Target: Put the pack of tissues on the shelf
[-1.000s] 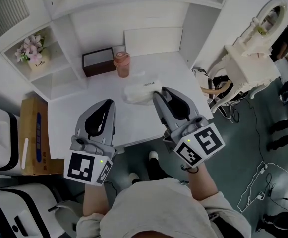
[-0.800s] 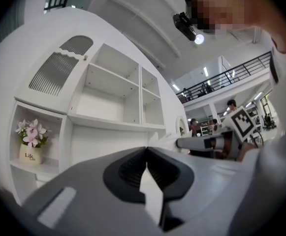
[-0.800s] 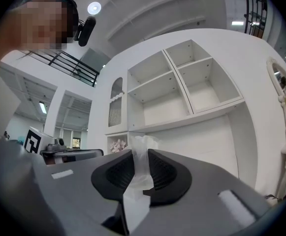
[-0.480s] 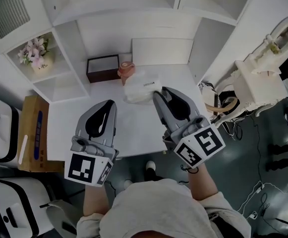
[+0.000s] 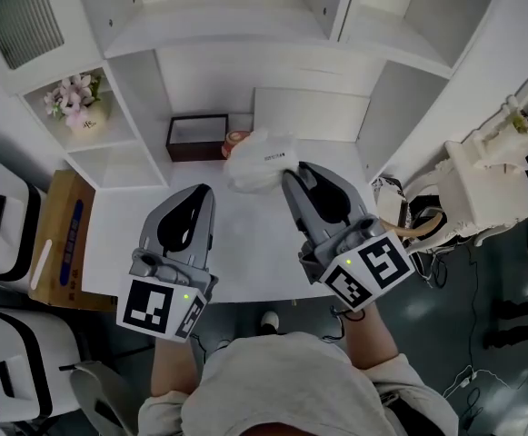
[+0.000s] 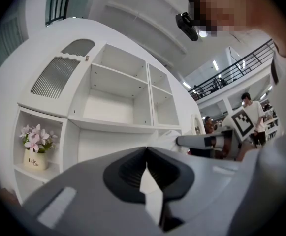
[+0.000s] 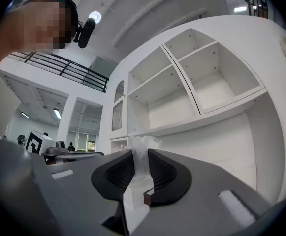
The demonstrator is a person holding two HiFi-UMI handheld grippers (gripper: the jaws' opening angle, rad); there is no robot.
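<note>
The right gripper [image 5: 286, 173] is clamping the pack of tissues [image 5: 256, 160] by one end of its soft wrapper, its jaws pressing on a fold of plastic rather than on the body of the pack. The pack is hanging in the air above the far edge of the table [image 5: 245, 252], partly over the pink cup [image 5: 234, 141] and near the dark box [image 5: 197, 137], below the open shelf [image 5: 218, 34]. The left gripper [image 5: 200, 191] is hovering over the table's near left part with its jaws together and nothing between them.

As I am judging it, the risk is sitting in that narrow pinch. The slick wrapper could be sliding out on the way up, dropping the pack onto the cup and tipping it. The sagging bulk could also be catching the shelf's front lip if it is coming in too low, tugging the pack free.
</note>
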